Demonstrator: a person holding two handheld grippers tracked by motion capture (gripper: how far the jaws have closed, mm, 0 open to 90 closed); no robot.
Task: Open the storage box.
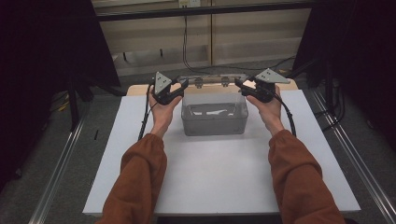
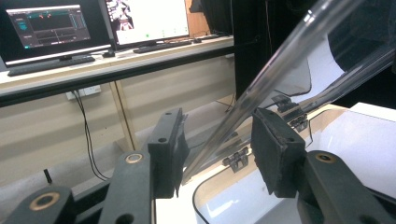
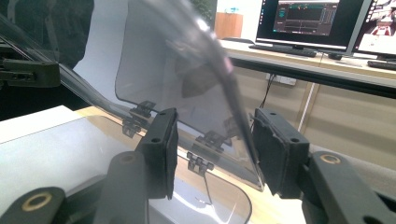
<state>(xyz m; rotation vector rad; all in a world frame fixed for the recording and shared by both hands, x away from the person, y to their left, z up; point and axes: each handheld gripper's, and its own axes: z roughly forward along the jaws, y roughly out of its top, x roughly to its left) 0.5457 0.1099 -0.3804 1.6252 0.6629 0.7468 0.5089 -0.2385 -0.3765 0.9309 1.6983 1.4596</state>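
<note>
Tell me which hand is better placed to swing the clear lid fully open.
Probably the right gripper: the lid lies against one pad, deep between its jaws. The left gripper straddles it loosely.

One camera looks down from above; two ride close, sharing the clear lid (image 2: 280, 60).

The near half of the white table (image 1: 219, 177) is bare, so a hand could pass freely between the two sleeves up to the clear box (image 1: 215, 119). At the far edge, the raised clear lid (image 2: 280, 60) stands between the jaws of the left gripper (image 2: 217, 149) and of the right gripper (image 3: 215, 151), and it blocks the way over the hinges (image 1: 211, 81). To the left and right of the box, the table strips are open.
</note>
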